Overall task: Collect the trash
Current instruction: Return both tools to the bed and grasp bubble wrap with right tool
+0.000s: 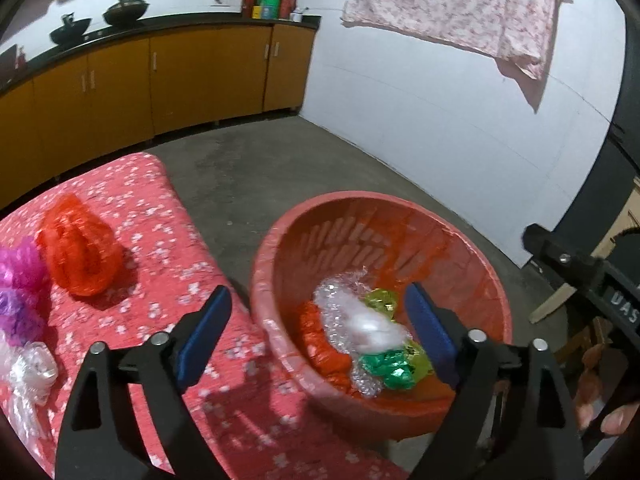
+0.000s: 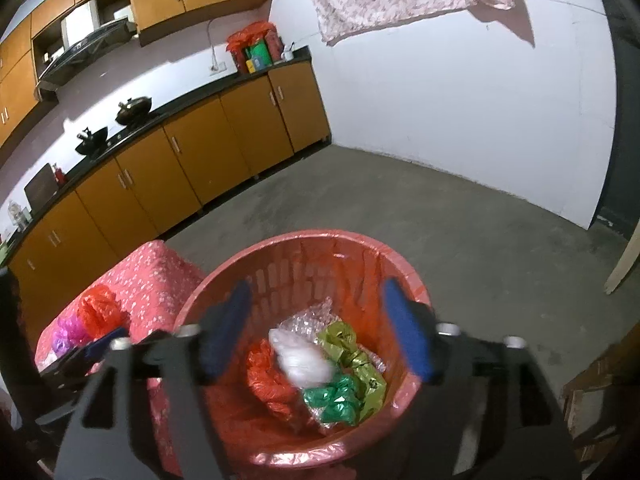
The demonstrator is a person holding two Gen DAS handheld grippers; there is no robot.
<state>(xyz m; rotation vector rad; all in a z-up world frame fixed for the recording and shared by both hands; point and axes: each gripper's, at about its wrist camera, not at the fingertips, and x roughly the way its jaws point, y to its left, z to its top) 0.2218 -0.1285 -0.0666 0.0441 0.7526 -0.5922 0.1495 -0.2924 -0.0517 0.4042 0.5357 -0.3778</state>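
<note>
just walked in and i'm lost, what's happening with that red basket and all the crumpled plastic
A person is clearing trash off the pink floral-covered table into the round red plastic basket lined with a red bag. Both the left hand-held gripper and the right hand-held gripper hang open over the basket, gripping nothing. A blurred white plastic wad sits above the red, green and gold wrappers inside. A crumpled red plastic bag and purple plastic remain on the table.

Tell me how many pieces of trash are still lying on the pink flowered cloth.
4 visible: an orange bag toward the cloth's far end, a pink bag at its left, a purple one just below, and a clear wrap nearest. The frame edge may hide more.
</note>
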